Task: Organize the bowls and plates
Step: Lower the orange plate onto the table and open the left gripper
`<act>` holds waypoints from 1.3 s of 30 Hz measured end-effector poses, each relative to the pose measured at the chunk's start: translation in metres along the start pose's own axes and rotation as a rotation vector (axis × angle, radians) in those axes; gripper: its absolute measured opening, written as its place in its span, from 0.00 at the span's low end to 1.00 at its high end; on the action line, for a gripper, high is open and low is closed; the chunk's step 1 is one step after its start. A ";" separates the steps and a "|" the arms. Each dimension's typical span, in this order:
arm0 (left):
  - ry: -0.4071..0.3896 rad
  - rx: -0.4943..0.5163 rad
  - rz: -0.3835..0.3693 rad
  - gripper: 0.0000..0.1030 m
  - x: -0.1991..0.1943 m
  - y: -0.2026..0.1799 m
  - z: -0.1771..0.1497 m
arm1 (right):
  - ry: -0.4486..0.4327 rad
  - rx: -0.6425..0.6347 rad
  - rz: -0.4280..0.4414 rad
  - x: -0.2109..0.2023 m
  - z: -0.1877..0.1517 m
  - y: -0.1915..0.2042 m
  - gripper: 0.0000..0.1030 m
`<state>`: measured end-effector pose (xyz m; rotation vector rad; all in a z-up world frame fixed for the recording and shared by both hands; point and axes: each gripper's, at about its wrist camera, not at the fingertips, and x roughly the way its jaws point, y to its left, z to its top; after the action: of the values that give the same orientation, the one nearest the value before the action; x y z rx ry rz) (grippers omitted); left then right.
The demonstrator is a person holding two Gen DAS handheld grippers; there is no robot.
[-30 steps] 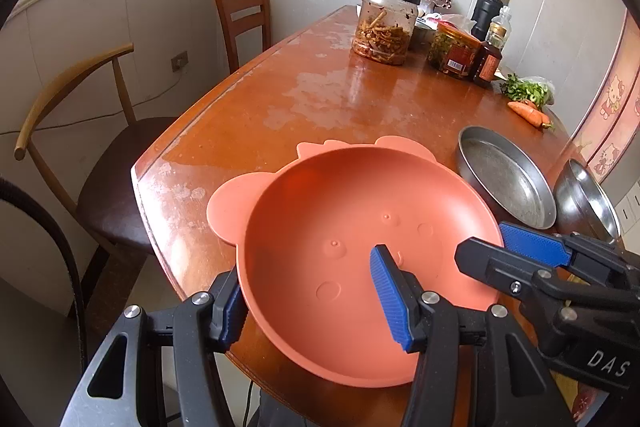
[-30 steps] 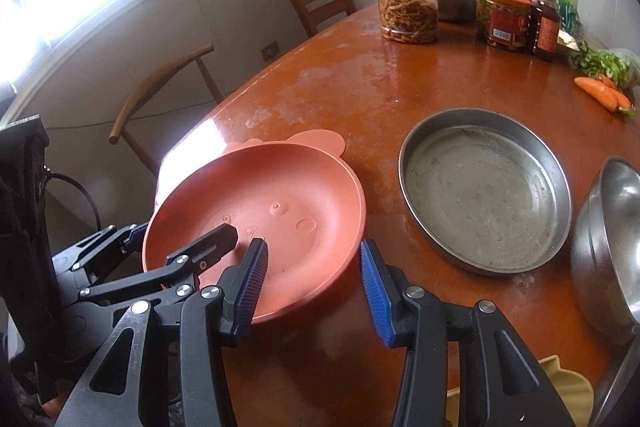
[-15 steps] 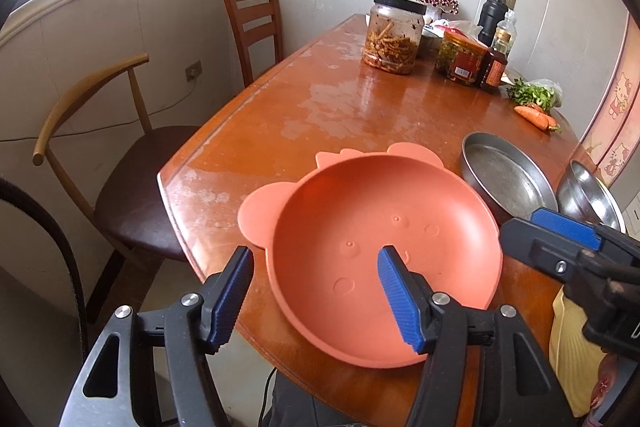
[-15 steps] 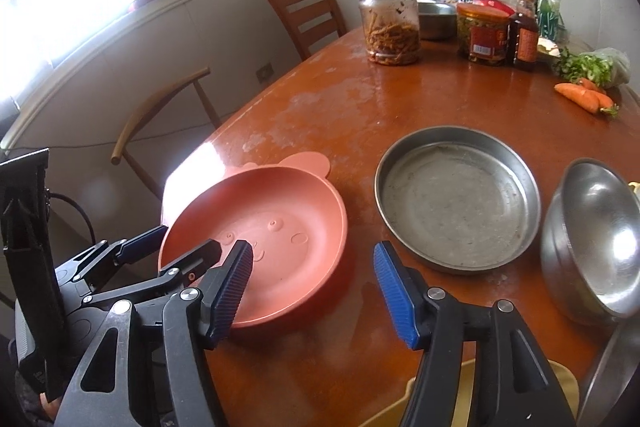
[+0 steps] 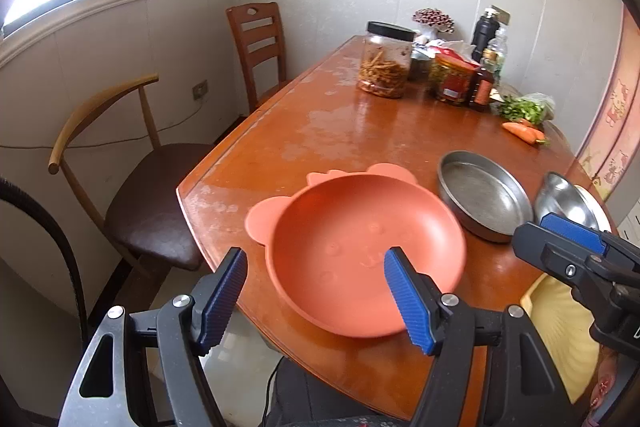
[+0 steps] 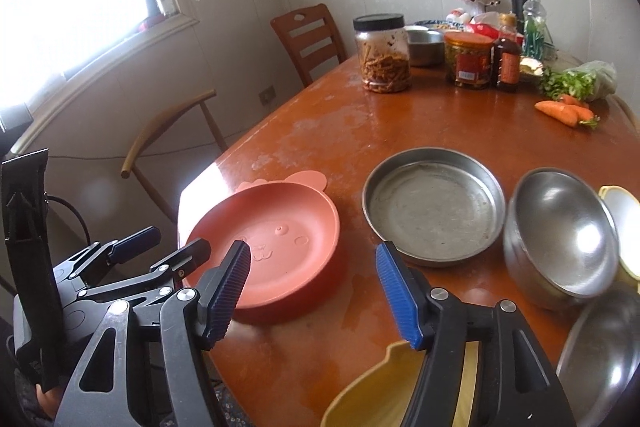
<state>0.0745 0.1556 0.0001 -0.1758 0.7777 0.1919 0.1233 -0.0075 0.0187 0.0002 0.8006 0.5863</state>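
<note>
Sitting flat on the wooden table, the pink plate with little ears fills the low middle of the left wrist picture, near the table's front edge. Nothing holds it. The left gripper hangs just in front of it with its blue fingers spread wide, one on each side of the plate's near rim and not touching it. The right gripper is also wide and holds nothing; in its own picture it sits low in the middle, tilted down at the table between the pink plate and the round metal pan.

The sorting looks like it is at a picking step. The metal bowl leans at the right of that picture, and a yellow dish pokes in at the bottom. A good next move may be to lower one gripper onto a rim and pinch it, then stack like with like. The thin rims could slip, so a slow, straight squeeze seems best
</note>
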 end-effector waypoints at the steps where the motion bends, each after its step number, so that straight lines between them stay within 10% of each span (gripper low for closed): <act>1: -0.001 0.004 -0.003 0.69 -0.002 -0.003 -0.001 | -0.005 0.001 -0.001 -0.003 -0.001 -0.001 0.68; 39: -0.026 0.179 -0.144 0.69 -0.056 -0.098 -0.029 | -0.110 0.140 -0.122 -0.132 -0.083 -0.062 0.70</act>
<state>0.0390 0.0480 0.0285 -0.0590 0.7494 -0.0123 0.0252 -0.1427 0.0358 0.1107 0.7280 0.4104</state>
